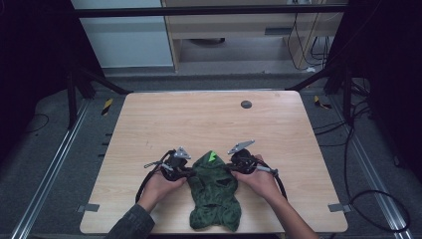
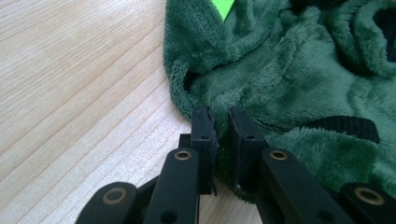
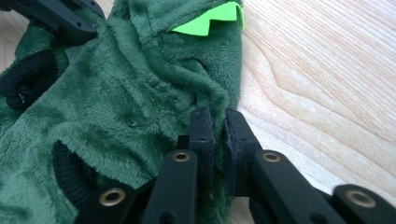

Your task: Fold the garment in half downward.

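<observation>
High view: green fleece garment (image 1: 215,194) lies on the table's (image 1: 149,119) near edge between my hands, long axis running near-to-far, neon spike end pointing away from me. Left tongs (image 2: 219,119) view: pinching its left edge fold. Right tongs (image 3: 218,121) view: pinching the right edge; I'd lift both evenly to keep it taut.

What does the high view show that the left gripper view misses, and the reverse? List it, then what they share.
High view alone: both hands, the right claw at the green fleece garment's far side, its whole outline, the table's edges, a dark round spot near the far edge.
Left gripper view alone: the left claw pinching a fold of fleece, and black cuffs up close.
Both: the garment, its bright green patch, the wooden tabletop.
</observation>
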The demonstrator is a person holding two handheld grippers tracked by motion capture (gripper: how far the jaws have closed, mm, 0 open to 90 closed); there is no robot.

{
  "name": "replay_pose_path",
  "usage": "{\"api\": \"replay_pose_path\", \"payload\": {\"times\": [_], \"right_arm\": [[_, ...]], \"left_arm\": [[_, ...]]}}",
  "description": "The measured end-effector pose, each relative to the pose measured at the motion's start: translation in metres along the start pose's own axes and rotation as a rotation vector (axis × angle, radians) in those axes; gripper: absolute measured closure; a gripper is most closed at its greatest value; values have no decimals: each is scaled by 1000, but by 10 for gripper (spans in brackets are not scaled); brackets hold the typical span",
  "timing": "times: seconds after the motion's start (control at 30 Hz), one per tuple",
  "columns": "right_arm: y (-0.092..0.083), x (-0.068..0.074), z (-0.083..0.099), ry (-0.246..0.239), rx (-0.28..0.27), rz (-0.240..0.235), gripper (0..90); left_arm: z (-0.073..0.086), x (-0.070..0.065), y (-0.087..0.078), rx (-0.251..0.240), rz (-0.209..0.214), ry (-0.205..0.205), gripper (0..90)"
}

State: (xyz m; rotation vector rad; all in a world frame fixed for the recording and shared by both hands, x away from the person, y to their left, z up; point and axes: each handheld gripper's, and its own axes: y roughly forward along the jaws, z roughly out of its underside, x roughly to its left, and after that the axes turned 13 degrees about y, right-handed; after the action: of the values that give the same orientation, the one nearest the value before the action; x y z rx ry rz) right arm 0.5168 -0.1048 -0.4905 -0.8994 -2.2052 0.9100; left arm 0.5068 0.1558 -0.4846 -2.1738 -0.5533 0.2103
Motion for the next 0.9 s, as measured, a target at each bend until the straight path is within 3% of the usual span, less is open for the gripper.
{"api": "replay_pose_path", "payload": {"times": [0.3, 0.9], "right_arm": [[-8, 1, -5, -20, -15, -2, 848], [-36, -1, -46, -68, -69, 18, 849]], "left_arm": [[-9, 4, -10, -8, -23, 12, 821], [-35, 22, -31, -52, -89, 23, 820]]}}
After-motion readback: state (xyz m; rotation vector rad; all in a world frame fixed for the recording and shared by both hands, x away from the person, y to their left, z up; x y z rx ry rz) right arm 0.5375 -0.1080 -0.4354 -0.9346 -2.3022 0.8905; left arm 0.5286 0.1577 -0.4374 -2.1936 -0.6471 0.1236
